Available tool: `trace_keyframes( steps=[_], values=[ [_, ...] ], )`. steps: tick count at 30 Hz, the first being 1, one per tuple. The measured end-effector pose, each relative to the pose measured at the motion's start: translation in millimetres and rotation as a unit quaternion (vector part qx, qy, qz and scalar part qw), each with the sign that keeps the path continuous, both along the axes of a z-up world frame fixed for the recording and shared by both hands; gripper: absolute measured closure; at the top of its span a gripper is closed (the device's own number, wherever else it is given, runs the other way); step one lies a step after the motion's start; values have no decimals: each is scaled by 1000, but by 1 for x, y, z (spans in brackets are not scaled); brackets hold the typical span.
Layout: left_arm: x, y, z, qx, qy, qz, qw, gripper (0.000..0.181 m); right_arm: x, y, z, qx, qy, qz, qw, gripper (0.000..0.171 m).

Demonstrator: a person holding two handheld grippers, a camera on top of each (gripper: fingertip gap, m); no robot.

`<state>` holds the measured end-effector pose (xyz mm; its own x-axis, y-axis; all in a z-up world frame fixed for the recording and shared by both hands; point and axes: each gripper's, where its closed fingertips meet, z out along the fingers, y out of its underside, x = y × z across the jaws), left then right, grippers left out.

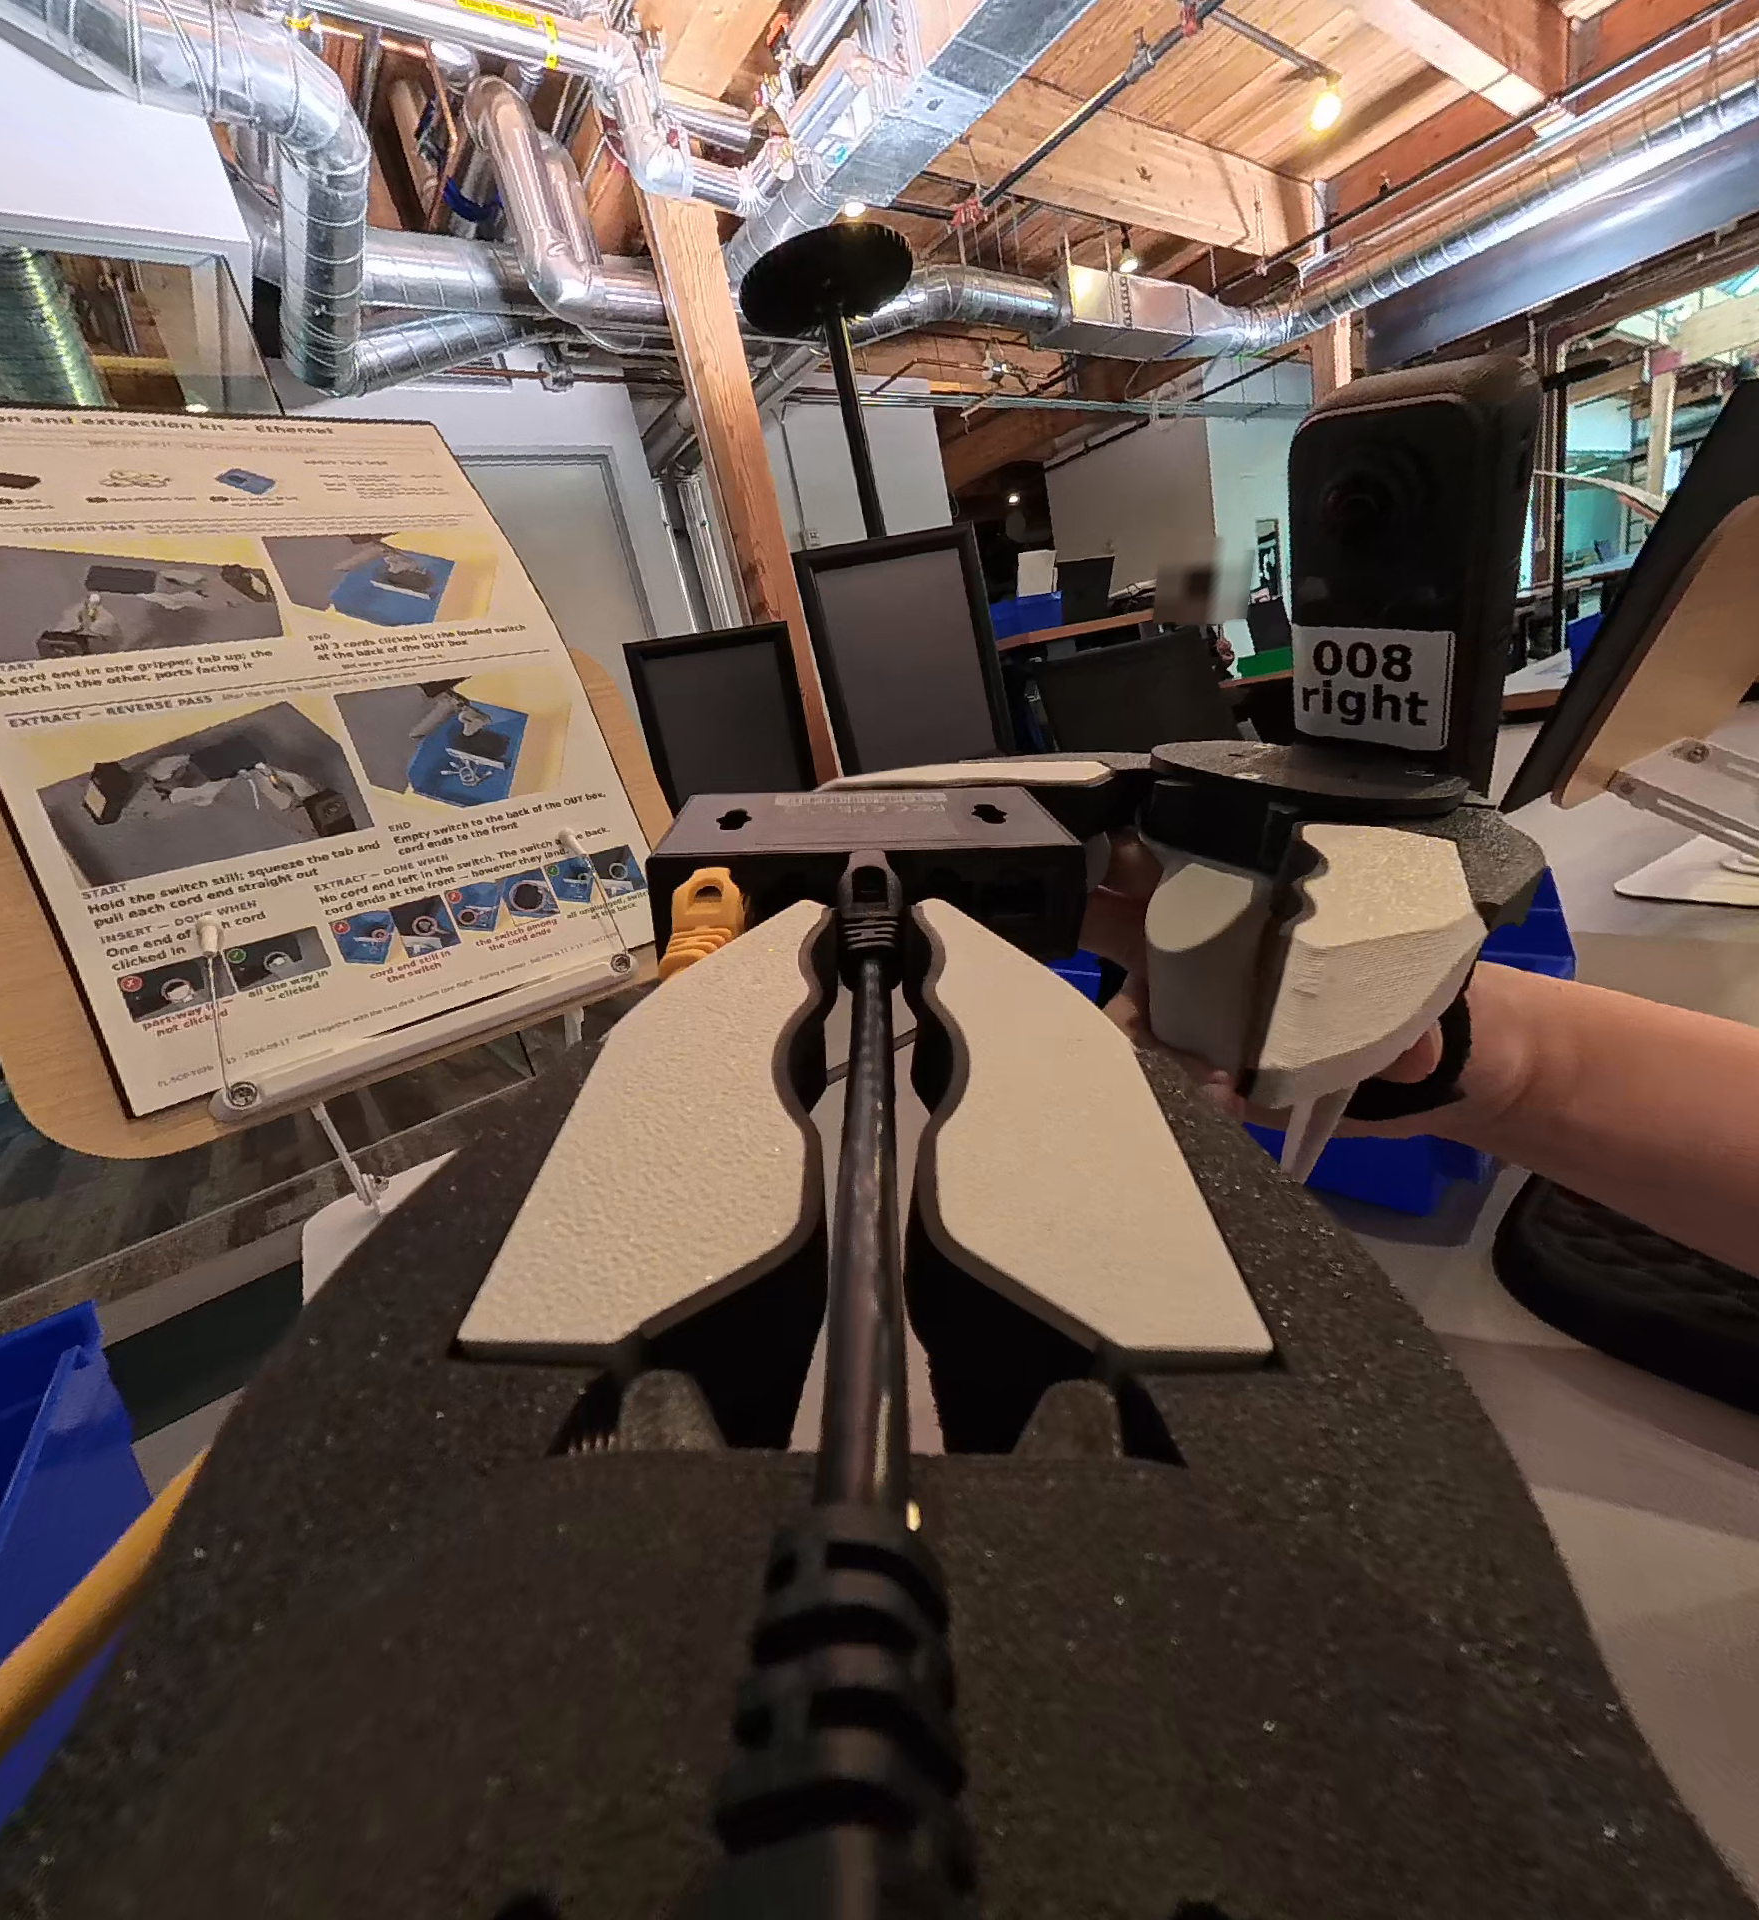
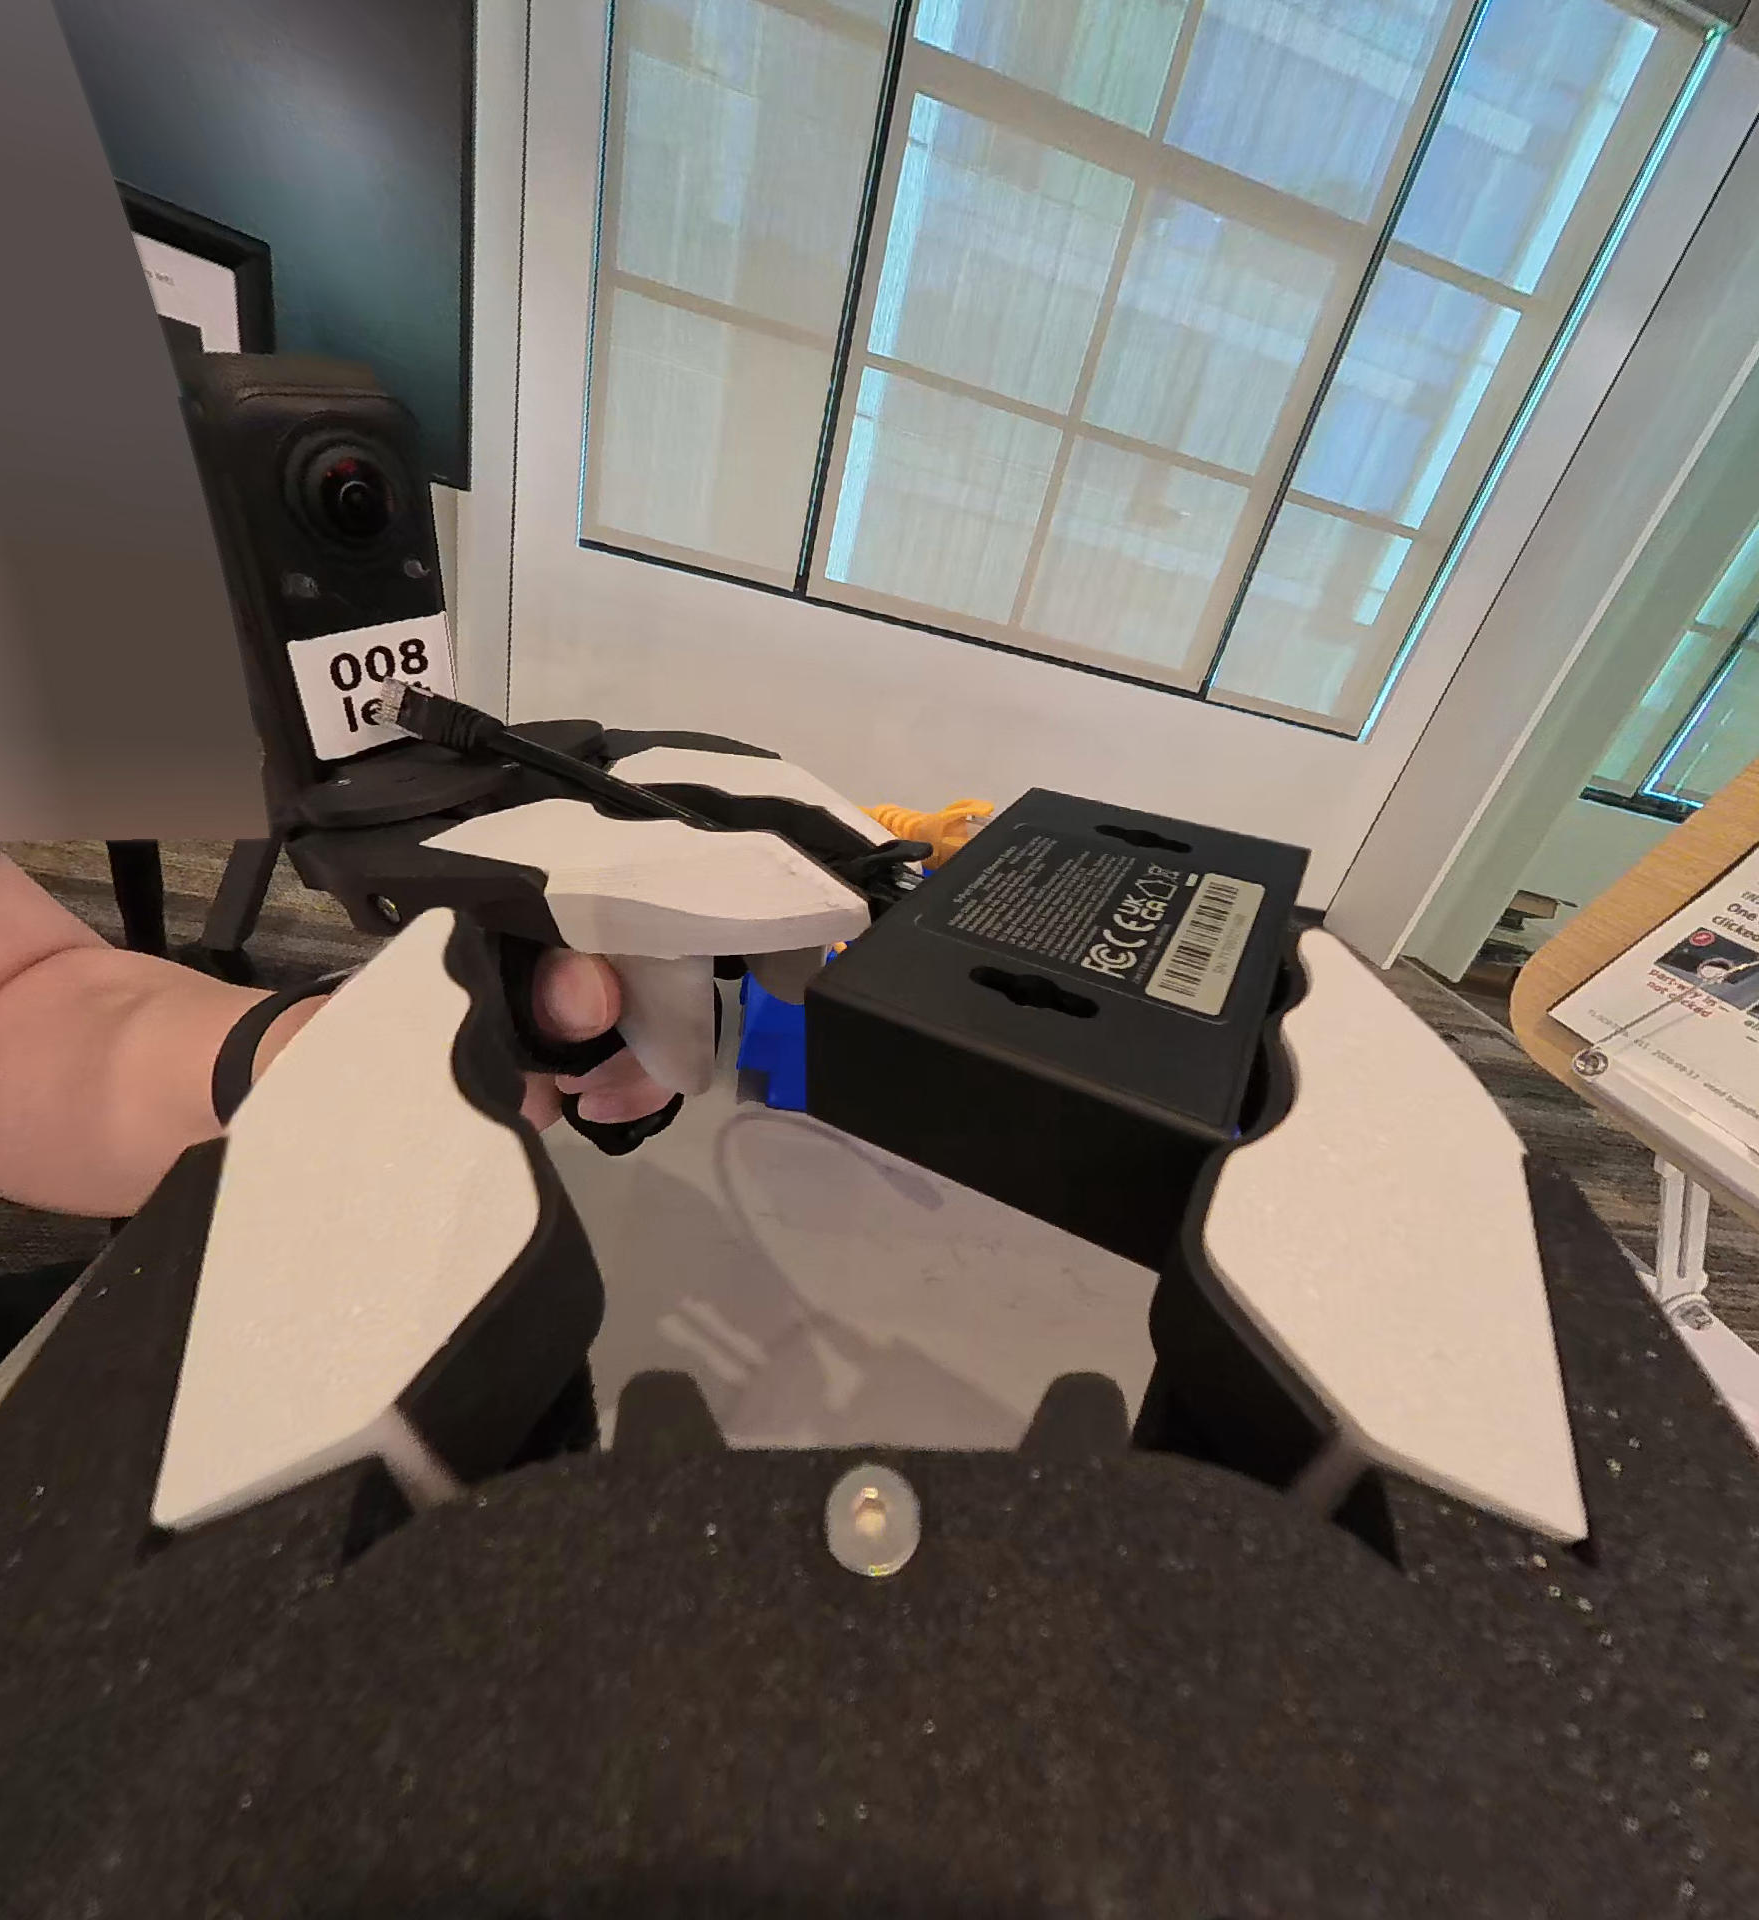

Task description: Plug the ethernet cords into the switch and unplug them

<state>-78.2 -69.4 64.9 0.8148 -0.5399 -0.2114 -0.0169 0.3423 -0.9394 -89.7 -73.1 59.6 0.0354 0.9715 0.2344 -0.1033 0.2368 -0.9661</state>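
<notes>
My left gripper (image 1: 867,914) is shut on a black ethernet cord (image 1: 859,1195) just behind its plug (image 1: 864,888). The plug's tip is at a middle port of the black switch (image 1: 854,821); how deep it sits is hidden. A yellow plug (image 1: 703,914) sits in the port to its left. In the right wrist view my right gripper (image 2: 870,940) has its jaws wide apart. The switch (image 2: 1062,935), label side up, rests against the right finger (image 2: 1374,1195); the left finger (image 2: 366,1143) is clear of it. The cord's free end (image 2: 428,712) lies over the left gripper (image 2: 709,873).
An instruction board (image 1: 262,727) stands at the left on an easel and also shows in the right wrist view (image 2: 1706,987). Blue bins sit at the lower left (image 1: 2,1507) and under the right hand (image 1: 1374,1164). The white table (image 2: 833,1247) lies below the switch. Left and right tips are no more than a few centimetres apart.
</notes>
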Motion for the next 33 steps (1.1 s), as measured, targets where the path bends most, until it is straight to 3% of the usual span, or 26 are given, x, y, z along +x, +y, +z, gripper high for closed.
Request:
trace_keyframes(
  steps=[13, 26, 33],
  values=[
    [2, 4, -5, -10, 8, 1, 1000, 170, 0, 2, -6, 11, -21, -22, 999, 38],
    [-4, 9, -6, -16, -5, 19, 1000, 170, 2, 14, -10, -42, -26, -63, 997, 58],
    [-12, 16, -10, -17, 4, 61, 998, 170, 22, 33, -7, -65, -34, -156, 985, 103]
  ],
)
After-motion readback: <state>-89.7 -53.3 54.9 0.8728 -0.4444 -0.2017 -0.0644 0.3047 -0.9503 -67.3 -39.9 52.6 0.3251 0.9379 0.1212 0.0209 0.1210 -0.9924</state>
